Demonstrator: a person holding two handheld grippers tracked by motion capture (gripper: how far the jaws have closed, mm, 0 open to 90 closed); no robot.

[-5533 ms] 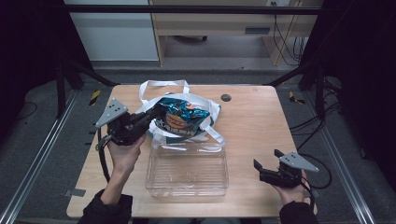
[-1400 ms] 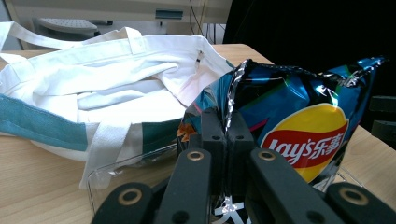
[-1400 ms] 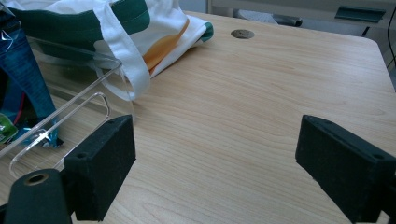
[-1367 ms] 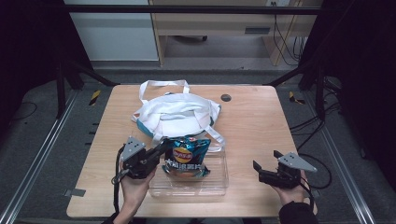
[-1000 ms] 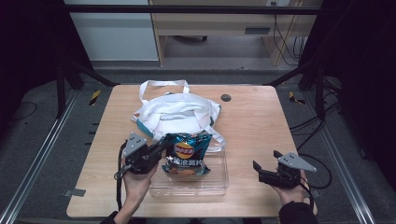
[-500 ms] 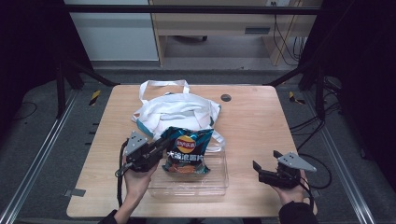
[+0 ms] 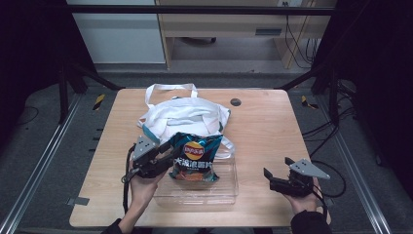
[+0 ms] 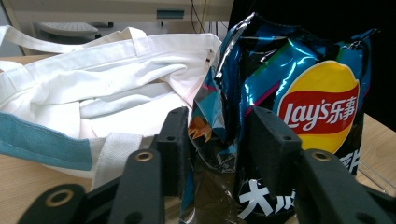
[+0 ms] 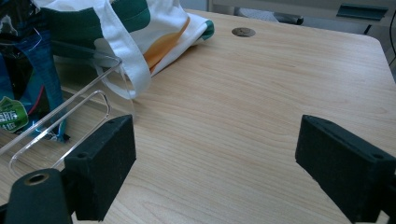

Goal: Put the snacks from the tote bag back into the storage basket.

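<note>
A blue Lay's chip bag [image 7: 197, 156] stands tilted over the near-left part of a clear plastic tray [image 7: 229, 192]. My left gripper [image 7: 170, 156] is shut on the bag's left edge. In the left gripper view the crumpled foil of the chip bag [image 8: 308, 102] is pinched between the jaws of the left gripper [image 8: 219, 135]. My right gripper [image 7: 276, 170] rests low at the table's front right, open and holding nothing. From the right gripper [image 9: 215, 154], bare wood lies between the jaws and the tray's wall [image 9: 70, 116] is at the left.
A white tote bag [image 7: 182, 117] with teal trim lies flat behind the tray; its handle loop [image 9: 126, 70] hangs against the tray's far corner. A round cable hole [image 7: 235, 102] sits in the table's far middle. Open wood stretches along the right side.
The left gripper carried the chip bag from the tote bag down to the tray. Over the last second it raised the bag slightly and stood it more upright. The right gripper stayed still.
</note>
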